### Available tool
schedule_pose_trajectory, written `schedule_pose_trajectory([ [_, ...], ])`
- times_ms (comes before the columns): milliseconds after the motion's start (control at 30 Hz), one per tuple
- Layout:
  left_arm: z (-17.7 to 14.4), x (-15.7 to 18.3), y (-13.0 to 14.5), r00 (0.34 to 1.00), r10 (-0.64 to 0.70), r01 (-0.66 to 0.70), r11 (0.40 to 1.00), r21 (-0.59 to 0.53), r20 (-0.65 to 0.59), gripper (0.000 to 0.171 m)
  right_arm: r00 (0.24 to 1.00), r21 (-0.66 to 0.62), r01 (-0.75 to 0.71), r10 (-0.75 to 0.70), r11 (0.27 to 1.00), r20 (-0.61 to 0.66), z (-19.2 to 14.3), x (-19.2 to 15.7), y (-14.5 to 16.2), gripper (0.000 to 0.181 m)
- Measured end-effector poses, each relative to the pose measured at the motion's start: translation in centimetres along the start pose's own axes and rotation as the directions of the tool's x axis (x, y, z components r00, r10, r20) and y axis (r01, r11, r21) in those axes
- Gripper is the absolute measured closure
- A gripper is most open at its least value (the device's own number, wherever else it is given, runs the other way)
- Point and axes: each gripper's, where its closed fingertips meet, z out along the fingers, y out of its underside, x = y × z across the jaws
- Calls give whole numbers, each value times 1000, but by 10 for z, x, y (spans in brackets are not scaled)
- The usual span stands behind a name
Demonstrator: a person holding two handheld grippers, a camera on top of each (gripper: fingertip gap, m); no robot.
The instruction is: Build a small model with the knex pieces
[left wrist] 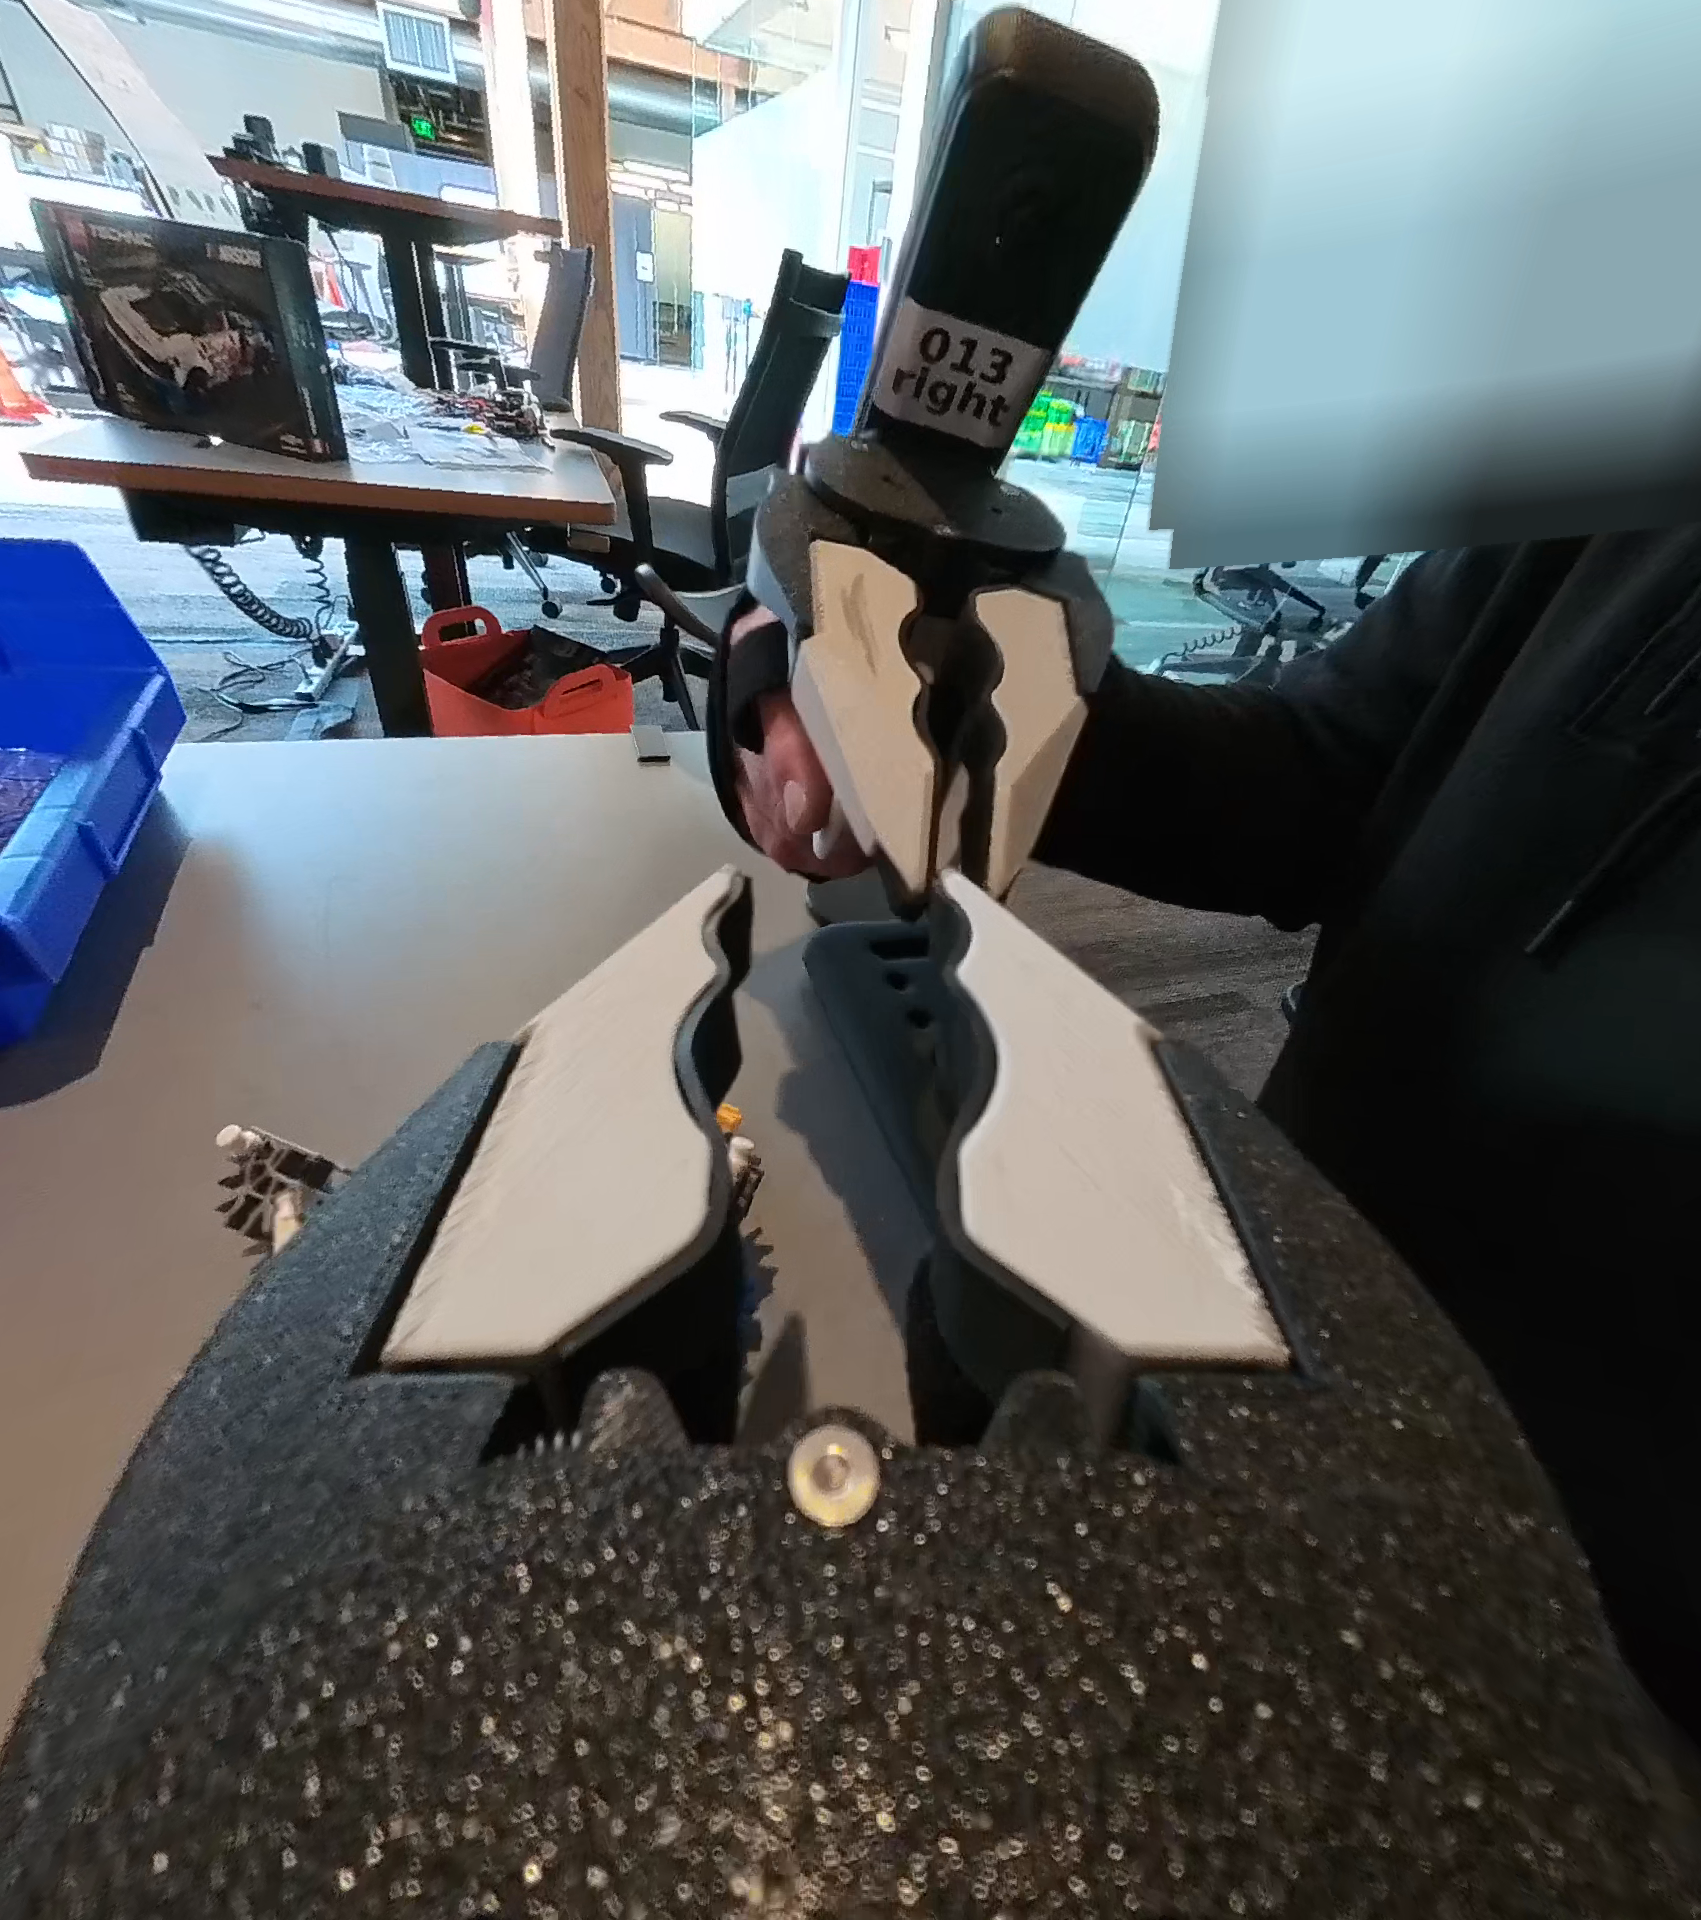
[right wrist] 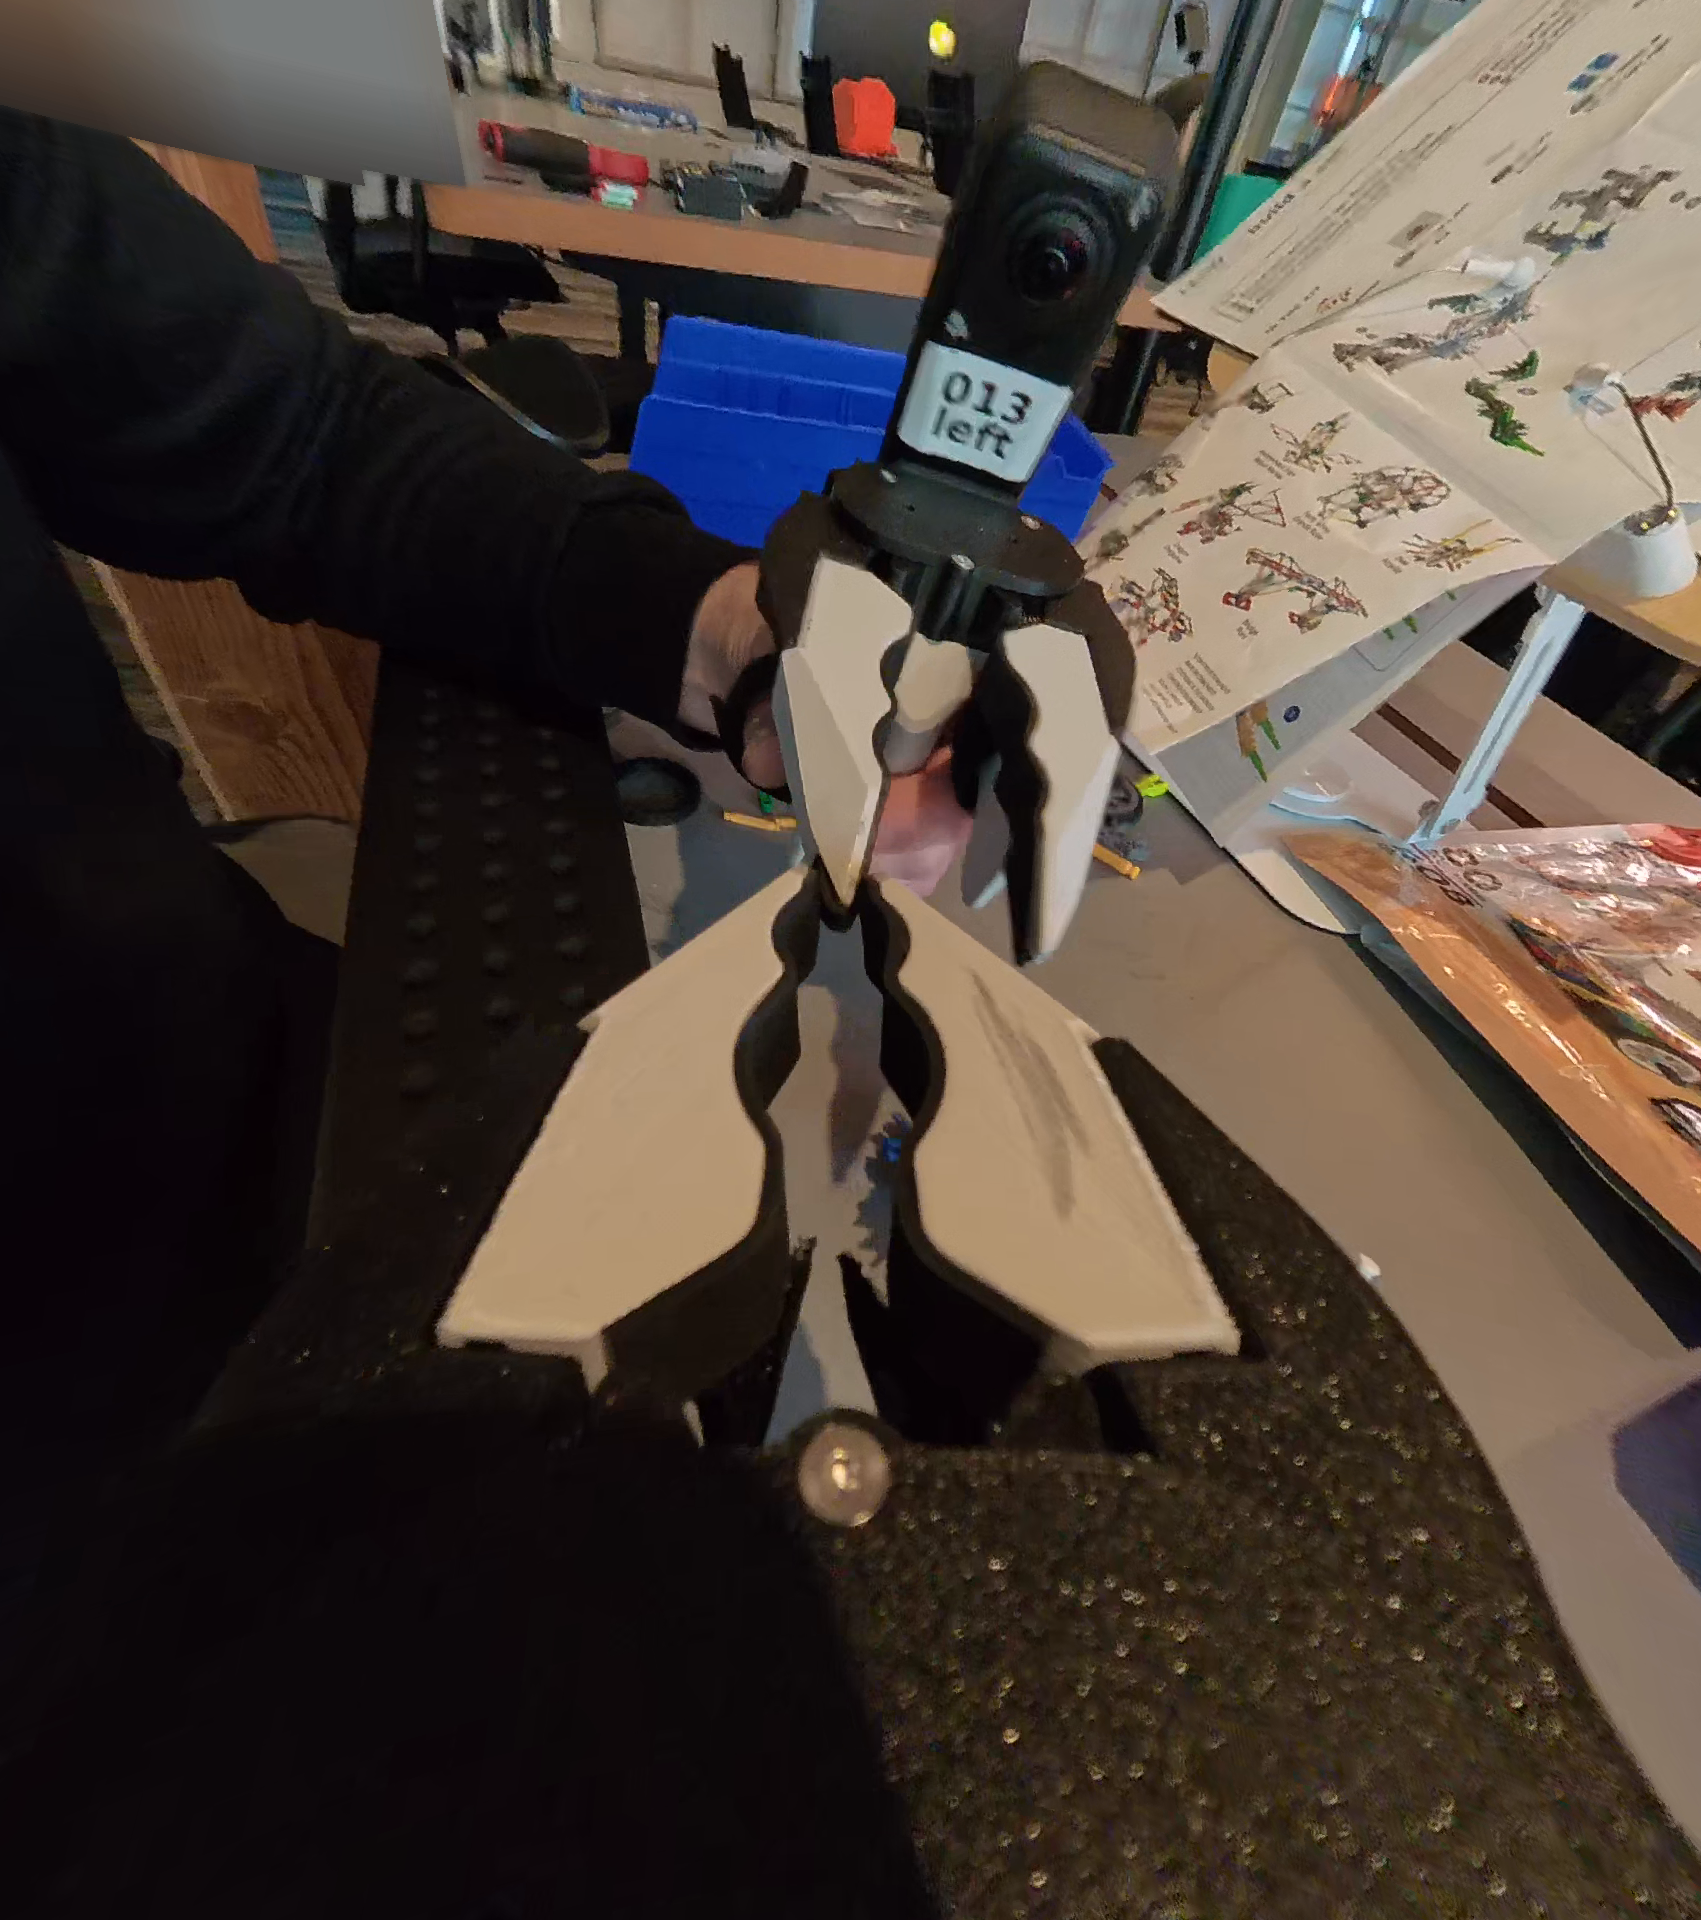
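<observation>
Left wrist view, sweeping left to right. A blue bin (left wrist: pixel 46 831) sits at 9 o'clock on the grey table (left wrist: pixel 410 883), with crinkly clear packets inside. Up at 10 o'clock a dark box (left wrist: pixel 191 332) stands on a far desk. A small black-and-white toy assembly (left wrist: pixel 269 1190) lies on the table at about 8 o'clock, just beside the gripper body.

The left gripper (left wrist: pixel 846 894) is in the centre with its fingers clearly spread and nothing held between them. A dark grey piece with holes (left wrist: pixel 877 966) hugs the inside of one finger, and I can't tell if it's part of that finger. The right gripper (left wrist: pixel 950 894) comes down from 12 o'clock, held by a hand (left wrist: pixel 784 800).

Right wrist view, same sweep. A black sleeve (right wrist: pixel 202 416) fills 9 o'clock. In the centre, the right gripper's fingers are nearly together. The tip of one finger of the left gripper pokes into the narrow gap, and I can't tell if it's actually pinched. Small yellow pieces (right wrist: pixel 763 821) lie on the table behind. A big printed sheet (right wrist: pixel 1448 364) is propped at 2 o'clock, and a bag of colourful parts (right wrist: pixel 1604 1039) lies at 3 o'clock.
</observation>
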Motion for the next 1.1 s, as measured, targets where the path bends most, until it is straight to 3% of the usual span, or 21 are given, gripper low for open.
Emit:
schedule_pose_trajectory([
  [167, 0, 2, 2, 999, 40, -40, 999, -20, 5, 148, 1000, -34, 12, -12, 999, -17, 1, 2, 3, 176],
  [300, 1, 4, 6, 994, 106, -105, 993, -58, 17, 166, 999, -75, 18, -21, 997, -42, 2, 6, 9, 177],
  [600, -5, -9, -4, 996, 64, -65, 998, 10, 56, 165, 997, 7, -5, 5, 1000, -82, 4, 18, 1, 165],
  [933, -1, 6, -8, 1000, 4, -3, 999, 51, -30, 165, 998, 53, 27, -24, 998, -59, 0, 9, -5, 174],
  [1100, -2, 3, -12, 999, 30, -31, 998, 63, 12, 166, 998, 41, 4, -1, 999, -68, 0, 13, -8, 176],
])
